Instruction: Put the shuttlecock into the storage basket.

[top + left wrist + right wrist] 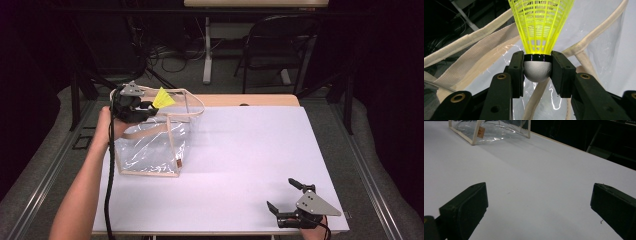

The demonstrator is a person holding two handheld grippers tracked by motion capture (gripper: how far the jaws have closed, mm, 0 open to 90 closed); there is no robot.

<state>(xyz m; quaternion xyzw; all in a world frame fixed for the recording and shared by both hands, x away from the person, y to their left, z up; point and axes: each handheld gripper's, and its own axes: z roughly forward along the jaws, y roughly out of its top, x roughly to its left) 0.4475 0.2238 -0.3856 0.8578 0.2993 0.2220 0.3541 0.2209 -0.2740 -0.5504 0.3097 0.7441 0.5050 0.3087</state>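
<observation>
A yellow shuttlecock (pixel 163 98) with a grey cork head (pixel 537 71) is clamped by that head in my left gripper (pixel 149 107), held over the open top of a clear plastic tote bag (pixel 150 145) with beige trim and straps (pixel 466 67). In the left gripper view both black pads press the cork from either side, the yellow skirt (pixel 540 22) pointing away. My right gripper (pixel 285 196) rests at the table's near right corner, jaws wide apart with nothing between them; its view shows the bag (pixel 491 130) far off.
The white table top (pixel 250 150) stretches between the bag and the right gripper. A wooden strip (pixel 250 100) runs along the far edge. Beyond the table stand a dark chair (pixel 280 45) and a table leg (pixel 207 50) among cables.
</observation>
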